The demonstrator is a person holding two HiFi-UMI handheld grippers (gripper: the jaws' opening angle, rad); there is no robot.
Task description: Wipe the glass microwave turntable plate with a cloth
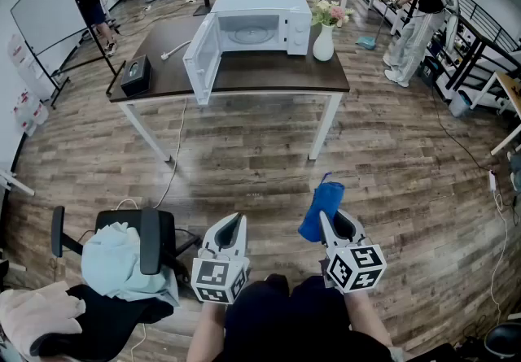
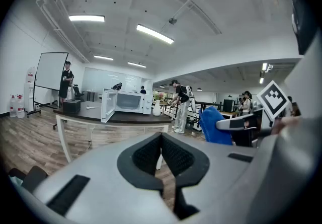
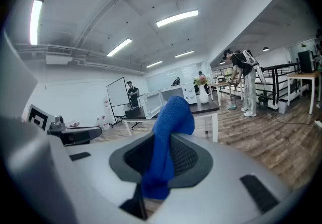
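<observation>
A white microwave [image 1: 259, 25] stands on a dark table [image 1: 269, 76] far ahead, its door [image 1: 201, 58] swung open to the left. The glass turntable plate [image 1: 247, 35] lies inside its cavity. My right gripper [image 1: 324, 220] is shut on a blue cloth [image 1: 321, 209], which sticks up between its jaws [image 3: 166, 132]. My left gripper [image 1: 235, 224] is shut with nothing in it; its pads [image 2: 173, 155] meet. Both grippers are held low, well short of the table. The microwave [image 2: 123, 103] also shows small in the left gripper view.
A white vase of flowers [image 1: 324, 35] stands right of the microwave, a black box [image 1: 136, 76] at the table's left end. A black chair [image 1: 134, 250] with clothes sits at my left. People stand at the back of the room. A whiteboard [image 1: 45, 15] is at far left.
</observation>
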